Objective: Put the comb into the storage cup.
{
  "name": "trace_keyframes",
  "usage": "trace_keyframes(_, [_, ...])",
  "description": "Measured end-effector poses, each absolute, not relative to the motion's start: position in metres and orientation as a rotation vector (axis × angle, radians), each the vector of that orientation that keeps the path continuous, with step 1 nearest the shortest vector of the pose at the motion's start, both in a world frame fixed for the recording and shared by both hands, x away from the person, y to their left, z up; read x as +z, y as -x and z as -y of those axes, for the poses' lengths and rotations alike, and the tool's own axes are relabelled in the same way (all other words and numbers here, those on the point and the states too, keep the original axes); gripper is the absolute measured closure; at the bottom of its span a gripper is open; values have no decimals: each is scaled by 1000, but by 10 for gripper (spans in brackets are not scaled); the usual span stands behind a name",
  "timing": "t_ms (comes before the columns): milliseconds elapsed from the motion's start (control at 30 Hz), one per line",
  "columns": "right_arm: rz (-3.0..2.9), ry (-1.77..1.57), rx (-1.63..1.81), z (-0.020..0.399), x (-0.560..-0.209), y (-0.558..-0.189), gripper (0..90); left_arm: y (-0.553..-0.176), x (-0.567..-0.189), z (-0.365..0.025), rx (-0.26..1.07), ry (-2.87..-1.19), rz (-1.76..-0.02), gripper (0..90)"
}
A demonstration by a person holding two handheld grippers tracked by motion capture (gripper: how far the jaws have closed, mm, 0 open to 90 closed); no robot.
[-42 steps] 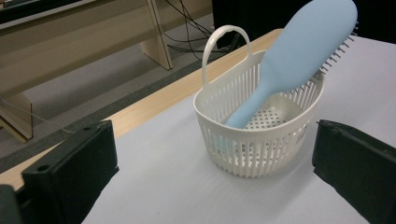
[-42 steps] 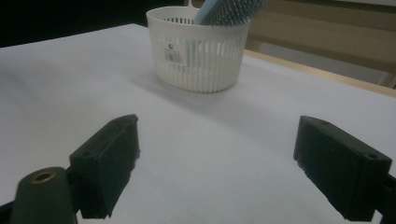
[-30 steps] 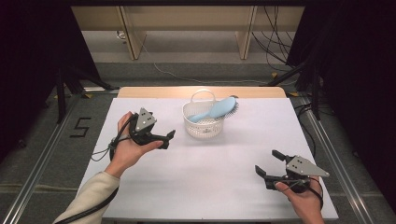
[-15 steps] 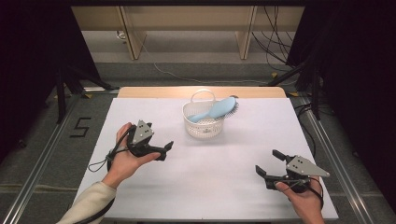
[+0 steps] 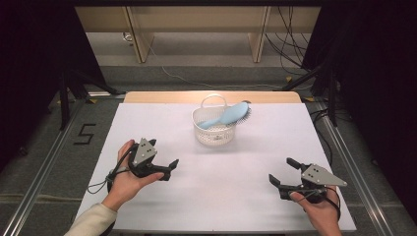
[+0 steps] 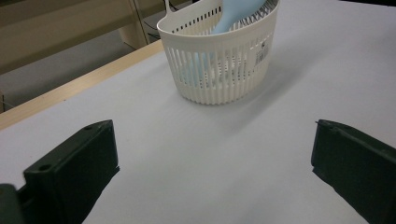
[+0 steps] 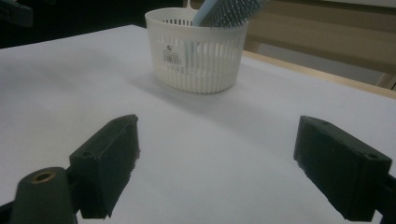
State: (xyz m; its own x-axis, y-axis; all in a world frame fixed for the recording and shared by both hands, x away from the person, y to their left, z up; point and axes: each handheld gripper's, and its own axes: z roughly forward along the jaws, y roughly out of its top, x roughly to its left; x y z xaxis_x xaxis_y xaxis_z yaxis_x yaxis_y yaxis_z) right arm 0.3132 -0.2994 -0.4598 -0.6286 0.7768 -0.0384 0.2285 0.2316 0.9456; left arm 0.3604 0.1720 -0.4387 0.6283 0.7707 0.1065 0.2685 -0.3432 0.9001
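A white slotted basket (image 5: 215,133) with a handle stands at the back middle of the white table (image 5: 221,201). A light blue hairbrush (image 5: 227,116) leans in it, bristle head sticking out over the right rim. My left gripper (image 5: 169,168) is held at the front left, open, jaws empty and pointing right. My right gripper (image 5: 281,171) is open and empty at the front right. The left gripper view has the basket (image 6: 219,70) and brush (image 6: 233,14) beyond the wide-apart jaws (image 6: 210,172). The right gripper view shows the basket (image 7: 196,51) and brush (image 7: 229,11) ahead of its jaws (image 7: 215,168).
A wooden strip (image 5: 211,97) runs along the table's far edge. Metal rails (image 5: 44,169) flank the table on both sides, and a floor mark "5" (image 5: 83,133) lies to the left. Cables (image 5: 290,29) hang at the back right.
My left gripper has drawn back from beside the basket toward the table's front left. The right gripper, basket and brush have not moved.
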Motion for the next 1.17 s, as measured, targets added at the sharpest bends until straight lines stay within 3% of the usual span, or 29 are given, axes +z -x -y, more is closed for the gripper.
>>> trace_keyframes(1167, [-2007, -907, 1400, 298, -460, -313, 149, -335, -460, -189, 694, -1931, -847, 10])
